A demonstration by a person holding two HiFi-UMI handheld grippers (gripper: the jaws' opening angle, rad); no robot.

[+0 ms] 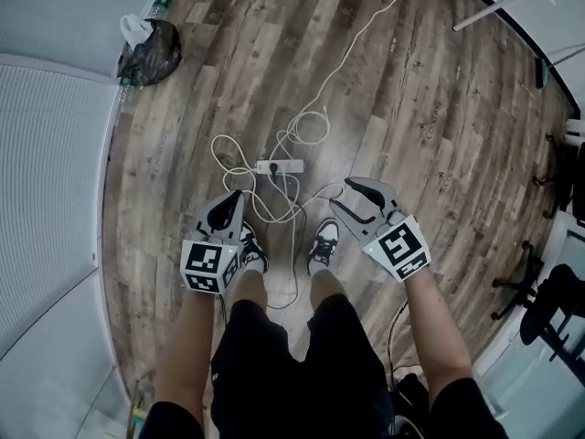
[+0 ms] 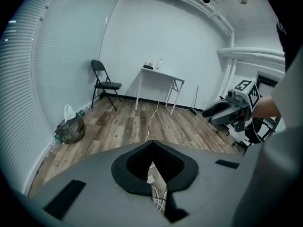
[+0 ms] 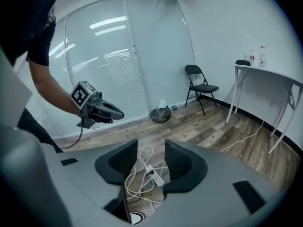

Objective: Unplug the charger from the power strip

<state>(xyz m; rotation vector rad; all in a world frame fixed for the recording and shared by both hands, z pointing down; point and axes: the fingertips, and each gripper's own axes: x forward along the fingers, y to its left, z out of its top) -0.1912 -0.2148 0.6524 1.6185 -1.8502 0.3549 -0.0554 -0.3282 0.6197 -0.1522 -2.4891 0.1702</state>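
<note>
A white power strip point(image 1: 279, 166) lies on the wooden floor ahead of the person's shoes, with a dark charger plug point(image 1: 273, 166) in it and white cables point(image 1: 239, 165) looping around it. Both grippers hang well above the floor, apart from the strip. My left gripper point(image 1: 236, 198) has its jaws together, and its own view shows only a sliver of cable past the left gripper point(image 2: 151, 143). My right gripper point(image 1: 341, 194) is open with nothing between its pads. In the right gripper view the right gripper point(image 3: 150, 148) frames the power strip point(image 3: 155, 175) far below.
A black rubbish bag point(image 1: 149, 51) sits by the left wall. A folding chair point(image 2: 104, 83) and a white table point(image 2: 158, 74) stand at the far wall, with a long white cable point(image 1: 366, 35) running toward them. Dark chairs point(image 1: 548, 309) crowd the right side.
</note>
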